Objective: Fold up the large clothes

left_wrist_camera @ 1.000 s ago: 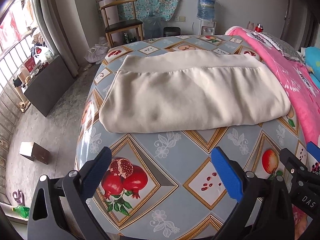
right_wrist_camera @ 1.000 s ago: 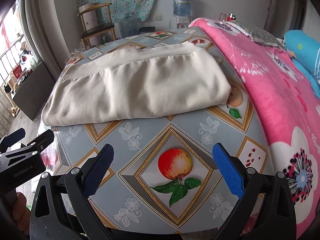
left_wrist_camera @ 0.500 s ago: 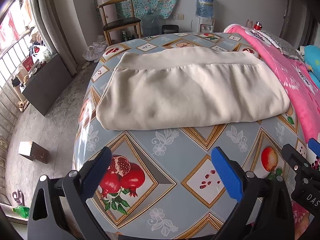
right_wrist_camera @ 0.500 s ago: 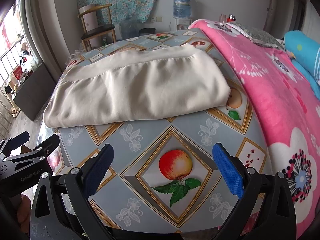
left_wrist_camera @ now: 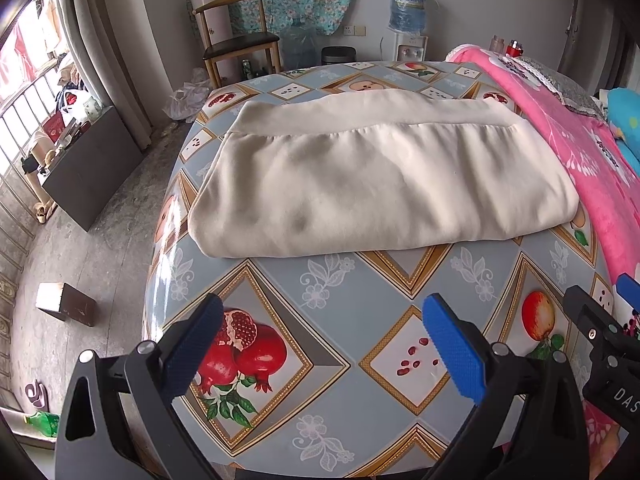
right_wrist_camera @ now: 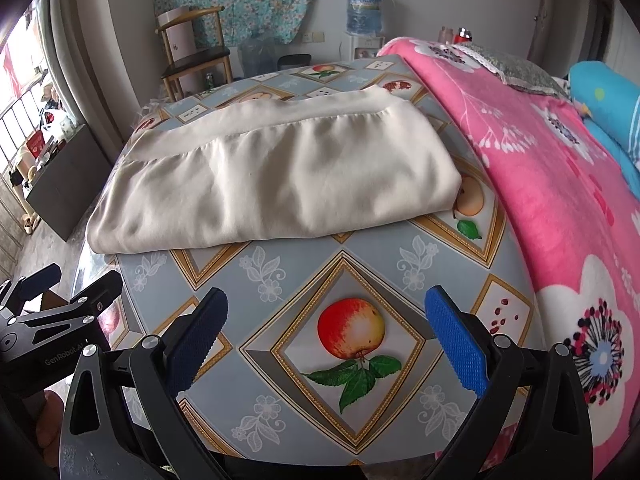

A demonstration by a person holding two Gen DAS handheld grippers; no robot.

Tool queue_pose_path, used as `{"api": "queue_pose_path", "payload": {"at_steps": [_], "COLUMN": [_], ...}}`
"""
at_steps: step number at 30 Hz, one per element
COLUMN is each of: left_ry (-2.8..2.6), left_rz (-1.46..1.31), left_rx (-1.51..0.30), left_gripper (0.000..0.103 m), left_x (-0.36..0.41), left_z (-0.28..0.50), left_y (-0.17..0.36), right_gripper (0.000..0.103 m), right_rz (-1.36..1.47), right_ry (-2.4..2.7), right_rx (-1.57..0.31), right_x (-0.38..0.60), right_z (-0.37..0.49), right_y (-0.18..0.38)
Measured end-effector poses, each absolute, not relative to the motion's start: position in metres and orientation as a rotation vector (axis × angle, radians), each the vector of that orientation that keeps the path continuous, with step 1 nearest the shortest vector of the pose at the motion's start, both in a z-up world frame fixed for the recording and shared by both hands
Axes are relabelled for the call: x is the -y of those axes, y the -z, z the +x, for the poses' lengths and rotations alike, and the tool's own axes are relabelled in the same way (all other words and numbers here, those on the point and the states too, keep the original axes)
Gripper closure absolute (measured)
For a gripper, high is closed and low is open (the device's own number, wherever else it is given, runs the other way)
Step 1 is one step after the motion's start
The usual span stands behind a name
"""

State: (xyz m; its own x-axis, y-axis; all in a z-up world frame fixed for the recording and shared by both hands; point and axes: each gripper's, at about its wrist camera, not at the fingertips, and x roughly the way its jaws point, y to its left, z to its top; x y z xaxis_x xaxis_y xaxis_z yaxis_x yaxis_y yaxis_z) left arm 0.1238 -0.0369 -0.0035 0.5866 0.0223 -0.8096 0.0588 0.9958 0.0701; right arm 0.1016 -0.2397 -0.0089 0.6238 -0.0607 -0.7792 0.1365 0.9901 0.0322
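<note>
A cream garment (left_wrist_camera: 376,184) lies folded into a wide rectangle on the fruit-patterned tablecloth (left_wrist_camera: 360,300), its ribbed hem along the far edge. The right wrist view shows the same cream garment (right_wrist_camera: 280,176) on the tablecloth (right_wrist_camera: 304,272). My left gripper (left_wrist_camera: 320,344) hovers open over the near part of the table, well short of the garment, with nothing between its blue pads. My right gripper (right_wrist_camera: 326,340) is open too, above an apple print, empty. Each gripper shows at the edge of the other's view.
A pink floral blanket (right_wrist_camera: 560,184) covers the bed along the table's right side. A wooden chair (left_wrist_camera: 236,48), a water dispenser (left_wrist_camera: 408,20) and a bin stand at the far wall. A dark cabinet (left_wrist_camera: 88,168) and a small box (left_wrist_camera: 64,304) are on the floor at left.
Both grippers have drawn back slightly toward the near edge and stayed open. The folded garment has not moved.
</note>
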Motion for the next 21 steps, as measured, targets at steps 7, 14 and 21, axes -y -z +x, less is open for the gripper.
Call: {"api": "queue_pose_path", "payload": {"at_steps": [7, 14, 21], "left_ry": [0.024, 0.027, 0.027], "left_rz": [0.09, 0.088, 0.085], "left_rx": [-0.942, -0.942, -0.942], "left_gripper": [0.005, 0.005, 0.005], "left_x": [0.0381, 0.0383, 0.0377], "left_z": [0.1237, 0.1241, 0.1245], "left_y": [0.0044, 0.0036, 0.0023], "right_gripper": [0.007, 0.007, 0.007], "right_rz": [0.09, 0.089, 0.087], "right_ry": [0.114, 0.114, 0.114], "right_rx": [-0.889, -0.889, -0.89], "right_x": [0.2391, 0.2389, 0.2386], "right_z": [0.1016, 0.1026, 0.1028], "right_y": [0.0091, 0.0094, 0.0094]}}
